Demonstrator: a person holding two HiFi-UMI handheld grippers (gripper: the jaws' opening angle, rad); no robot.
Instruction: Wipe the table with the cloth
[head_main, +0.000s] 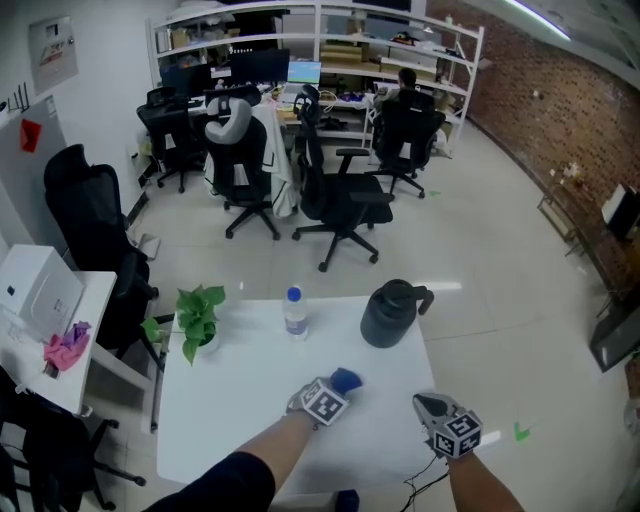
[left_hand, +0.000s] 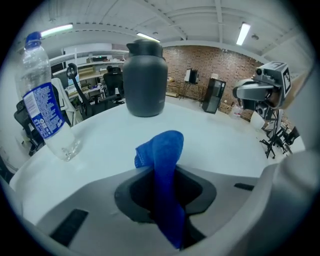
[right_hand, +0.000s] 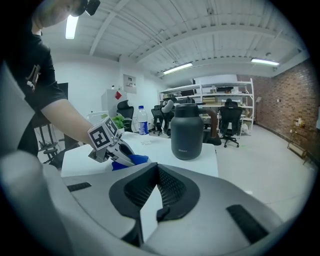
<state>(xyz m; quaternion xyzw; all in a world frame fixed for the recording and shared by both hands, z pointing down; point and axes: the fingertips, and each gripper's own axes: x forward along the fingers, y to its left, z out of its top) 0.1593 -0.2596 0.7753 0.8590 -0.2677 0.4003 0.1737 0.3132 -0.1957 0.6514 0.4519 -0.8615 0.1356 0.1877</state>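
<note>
A blue cloth is pinched upright in my left gripper, its free end folded over above the jaws. In the head view the left gripper sits low over the middle of the white table, with the cloth sticking out at its front. My right gripper hovers by the table's near right corner, shut with nothing in it. The right gripper view shows its jaws meeting at the tips, and the left gripper with the cloth off to the left.
A dark jug stands at the table's far right, a clear water bottle at far middle and a potted plant at far left. Office chairs and desks lie beyond. A side table stands left.
</note>
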